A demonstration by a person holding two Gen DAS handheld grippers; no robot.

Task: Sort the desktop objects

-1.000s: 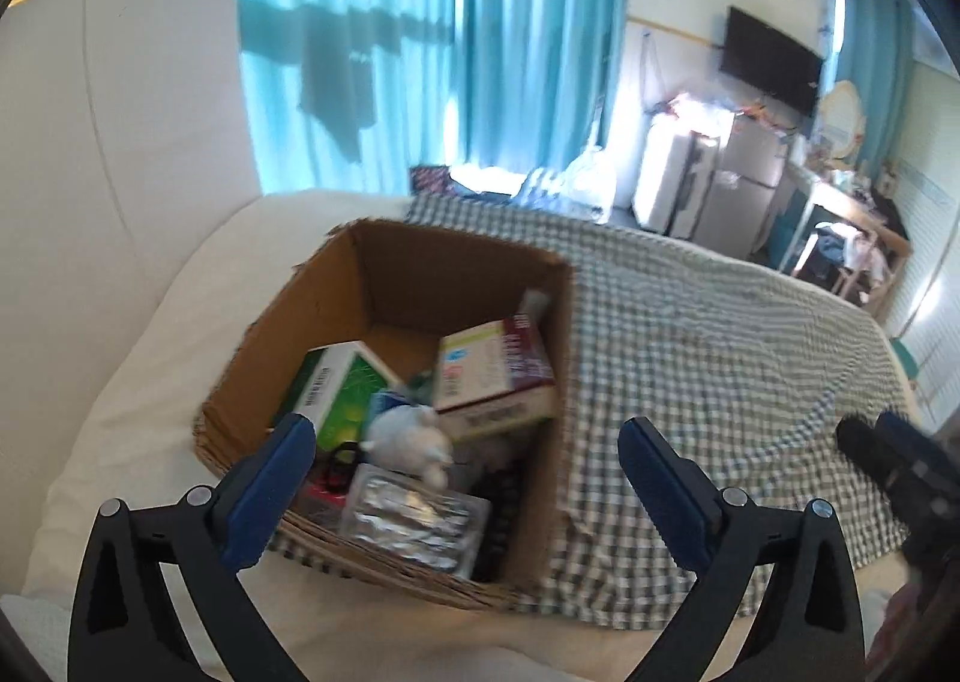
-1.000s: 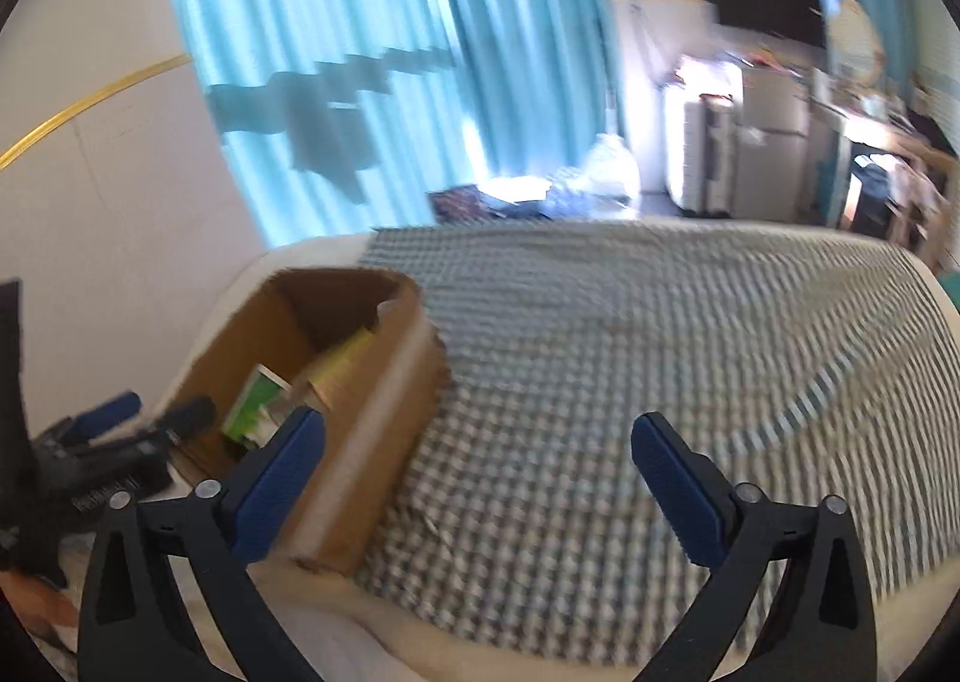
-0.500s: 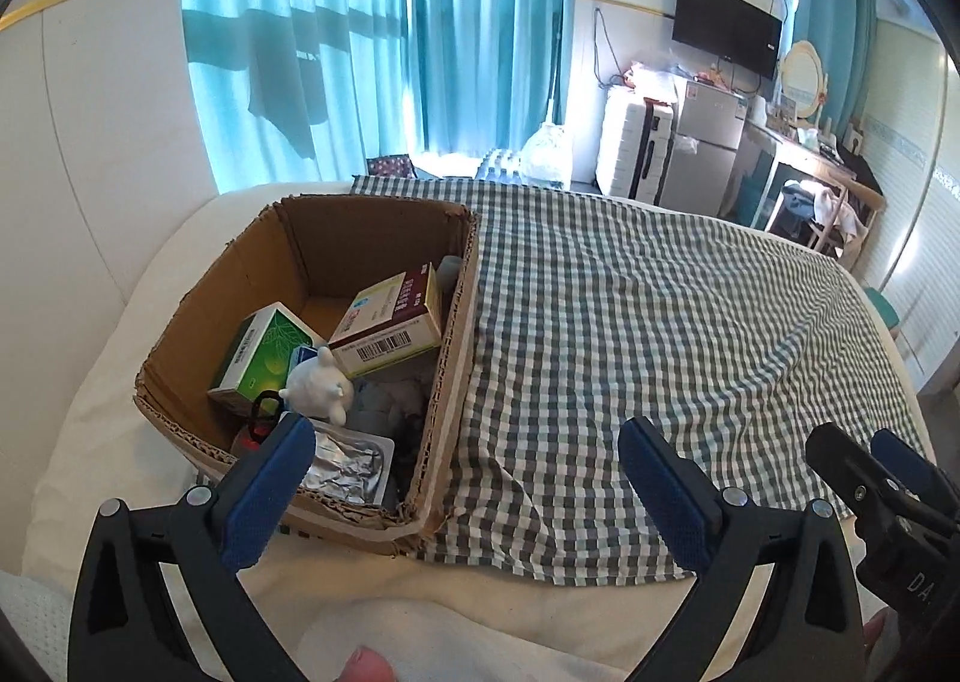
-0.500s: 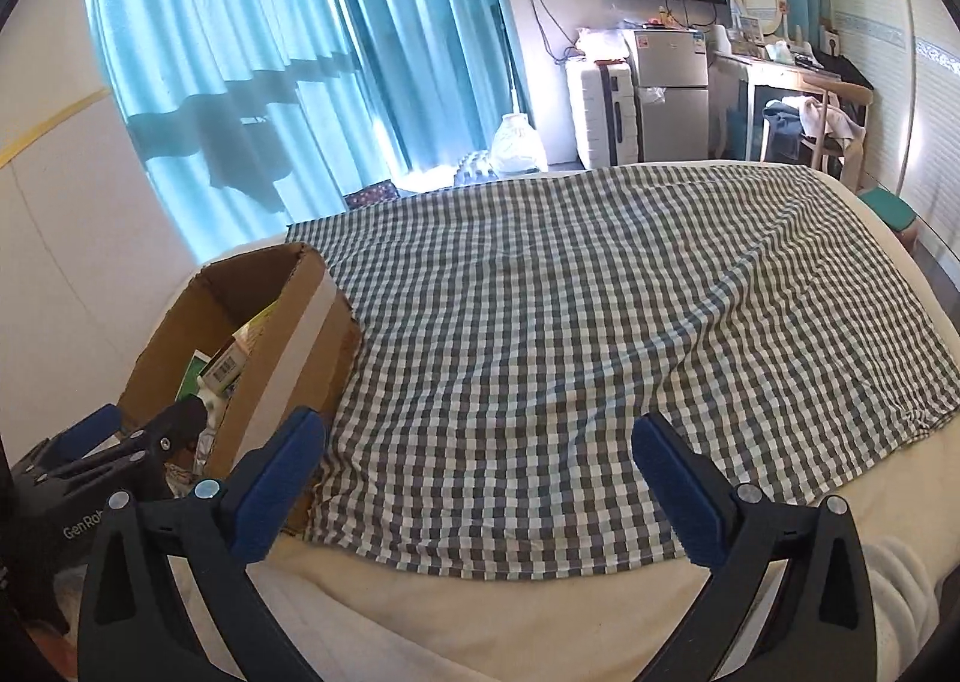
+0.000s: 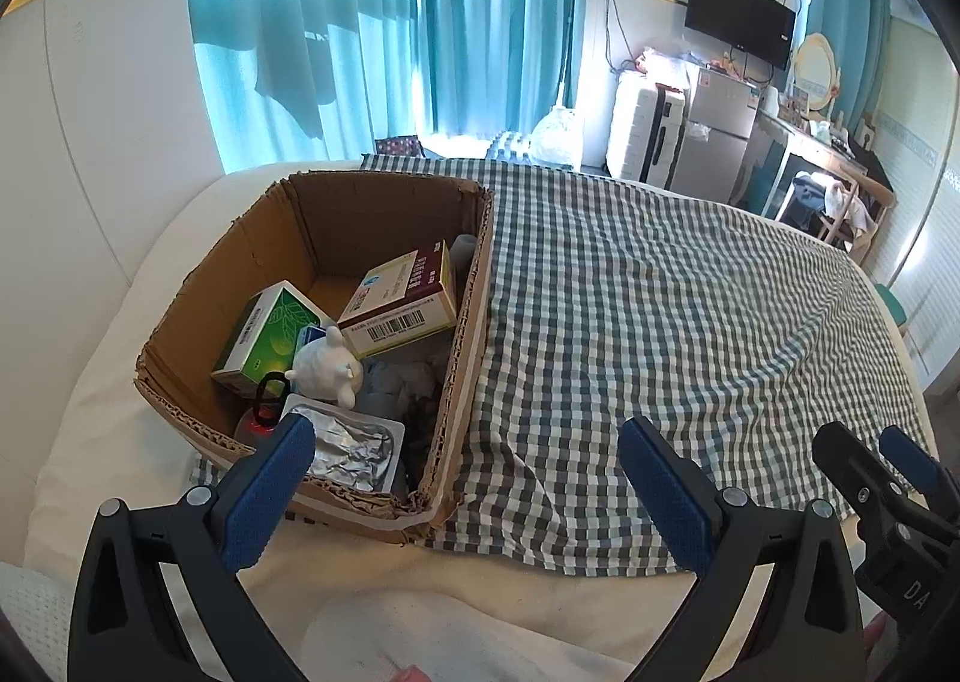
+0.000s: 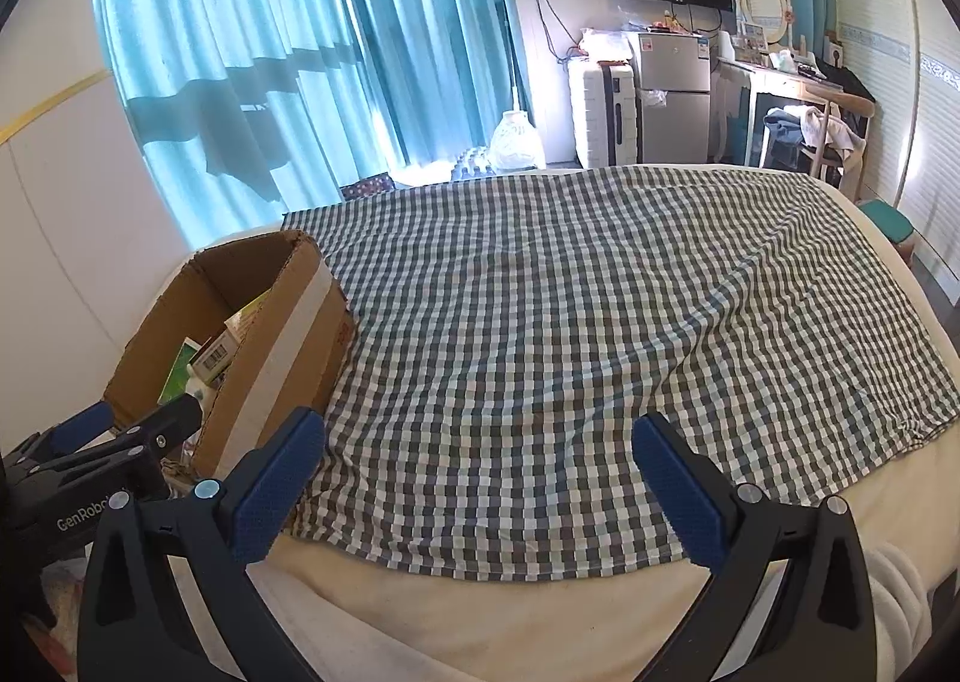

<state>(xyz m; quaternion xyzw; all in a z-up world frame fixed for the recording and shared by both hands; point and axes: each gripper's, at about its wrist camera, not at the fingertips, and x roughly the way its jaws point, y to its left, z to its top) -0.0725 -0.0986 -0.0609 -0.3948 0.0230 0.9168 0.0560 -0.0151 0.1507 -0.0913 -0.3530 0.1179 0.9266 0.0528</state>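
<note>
Left wrist view: brown cardboard box point(image 5: 312, 238), open on top, far left on bed, full of small things, long side running near to far. Left gripper point(image 5: 462, 493) jaws wide open, empty.

Right wrist view: same box point(image 6: 264, 334) at left. Right gripper point(image 6: 474, 484) jaws wide open over checked cloth point(image 6: 600, 322).

One cardboard box point(image 5: 384, 202), two cartons point(image 5: 399, 304) inside, one blister pack point(image 5: 351, 445), one white figurine point(image 5: 327, 370).

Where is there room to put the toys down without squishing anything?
The checked cloth is bare from the cardboard box across to its far right edge. The box is crowded: cartons, a white figurine and a foil pack fill it. Both tools are open.
</note>
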